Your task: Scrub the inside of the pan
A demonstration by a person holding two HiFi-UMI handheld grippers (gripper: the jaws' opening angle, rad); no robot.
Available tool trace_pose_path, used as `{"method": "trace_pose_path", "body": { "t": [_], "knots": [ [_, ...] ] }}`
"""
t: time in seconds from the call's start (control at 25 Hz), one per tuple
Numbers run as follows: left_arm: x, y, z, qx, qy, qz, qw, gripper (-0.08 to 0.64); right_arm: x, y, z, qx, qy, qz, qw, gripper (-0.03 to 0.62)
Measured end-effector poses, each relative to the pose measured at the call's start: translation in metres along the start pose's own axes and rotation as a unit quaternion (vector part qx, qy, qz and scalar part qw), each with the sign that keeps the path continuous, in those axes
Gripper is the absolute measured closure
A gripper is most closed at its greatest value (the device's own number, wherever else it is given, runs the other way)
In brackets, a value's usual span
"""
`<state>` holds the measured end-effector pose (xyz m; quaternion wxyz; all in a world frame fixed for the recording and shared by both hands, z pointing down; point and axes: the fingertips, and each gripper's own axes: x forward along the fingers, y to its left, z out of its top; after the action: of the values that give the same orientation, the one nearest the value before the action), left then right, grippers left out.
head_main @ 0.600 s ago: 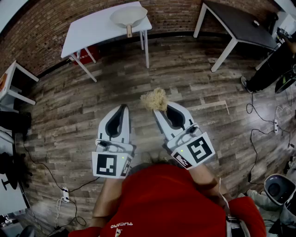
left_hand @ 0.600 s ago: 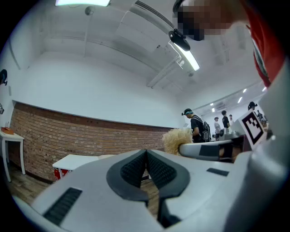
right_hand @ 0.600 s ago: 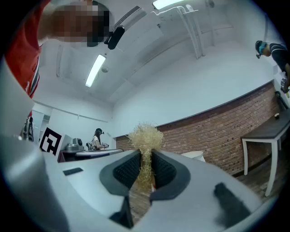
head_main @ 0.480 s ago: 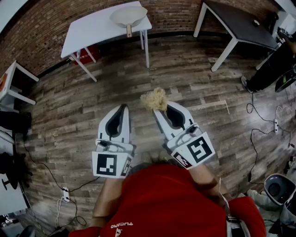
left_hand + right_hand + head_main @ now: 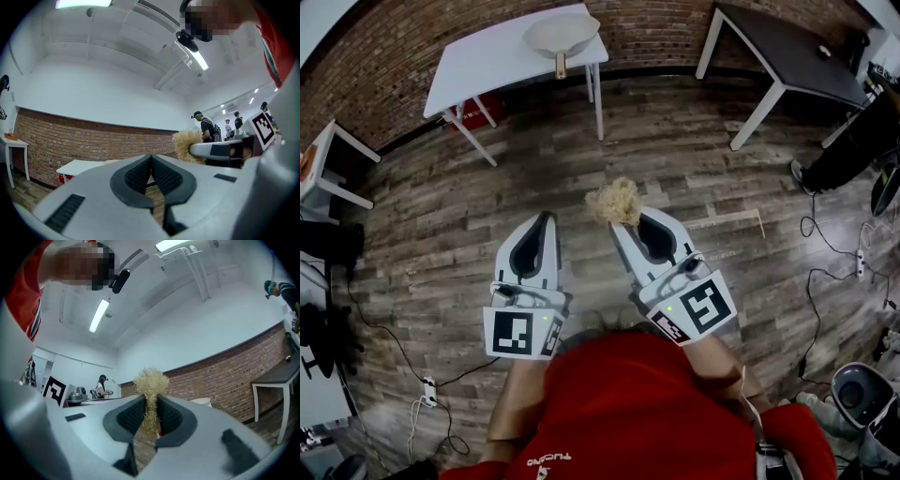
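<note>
Though apart, one scrubber, seemingly one pan

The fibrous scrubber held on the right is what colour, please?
Pale straw-yellow fibrous scrubber, clearest in the right gripper view.

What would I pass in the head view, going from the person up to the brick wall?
Red shirt → left claw and right claw, side by side → straw scrubber pinched in the right claw → white table → pan on it → brick wall.
</note>
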<state>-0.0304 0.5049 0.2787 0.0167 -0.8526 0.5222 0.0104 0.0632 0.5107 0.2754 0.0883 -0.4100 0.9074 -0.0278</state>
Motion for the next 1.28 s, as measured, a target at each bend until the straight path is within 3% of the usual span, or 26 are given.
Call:
{"method": "trace_pose_path", "body": {
  "t": [0.64, 1.0, 1.28],
  "knots": [
    [0.040, -0.018, 0.000, 0.010, -0.001, 0.038, 0.9992, 0.546, 0.002, -0.056, 0.007, 0.014, -0.002, 0.027, 1.000, 0.517],
    [0.084, 0.023, -0.008, 0.008, -0.009, 0.038, 0.9992, 0.546, 0.050, -0.080, -0.001, 0.002, -0.001, 0.027, 1.000, 0.517],
    [0.153, 0.085, -0.007, 0.017, -0.013, 0.030, 0.9993, 0.546, 0.130, -0.121, -0.002, -0.006, -0.002, 0.013, 1.000, 0.517]
  ]
}}
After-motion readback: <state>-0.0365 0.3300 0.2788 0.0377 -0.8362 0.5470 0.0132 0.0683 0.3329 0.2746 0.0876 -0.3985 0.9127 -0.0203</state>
